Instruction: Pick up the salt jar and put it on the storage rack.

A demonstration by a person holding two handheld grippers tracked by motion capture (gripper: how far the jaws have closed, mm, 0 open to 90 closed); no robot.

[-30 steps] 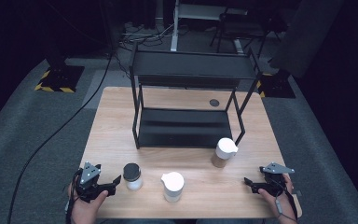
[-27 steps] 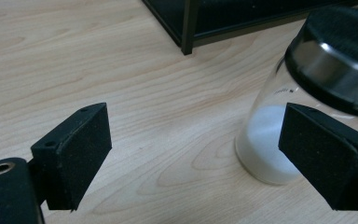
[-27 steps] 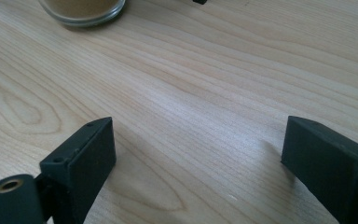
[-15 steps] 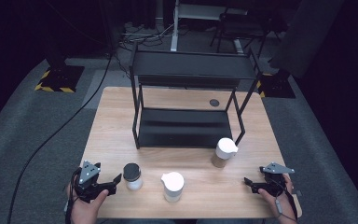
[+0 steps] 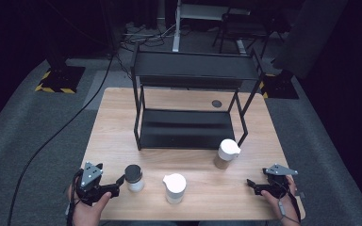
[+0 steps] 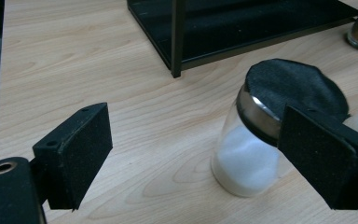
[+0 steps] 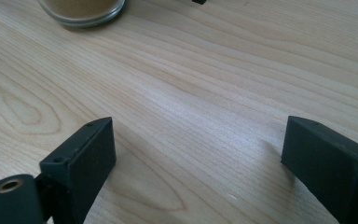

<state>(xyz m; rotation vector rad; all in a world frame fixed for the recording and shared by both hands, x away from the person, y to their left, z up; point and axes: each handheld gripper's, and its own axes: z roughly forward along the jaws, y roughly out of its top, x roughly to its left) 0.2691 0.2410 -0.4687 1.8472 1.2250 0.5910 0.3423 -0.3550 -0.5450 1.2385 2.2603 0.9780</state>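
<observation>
The left gripper [image 5: 115,182] sits at the lower left of the high view, jaws wide with nothing clamped, aimed at the black-lidded jar [image 5: 133,177] just beside its tips. In the left gripper view that jar [image 6: 261,140] stands right of centre, partly behind the right-hand jaw rather than squarely between the two — so the approach looks off-line and probably needs a sideways shift before any squeeze. The right gripper [image 5: 253,185], lower right, also gapes empty, low over bare wood (seemingly parked while the other works).

Two more jars stand along the near edge: a white one [image 5: 175,187] at bottom centre and a white-lidded brown one [image 5: 226,153] by the rack's front right leg. They line up before the black two-tier rack [image 5: 188,129], likely their destination. The table [image 5: 113,122] is pale wood; around it lie grey carpet [image 5: 37,132], a trailing cable and a dark room.
</observation>
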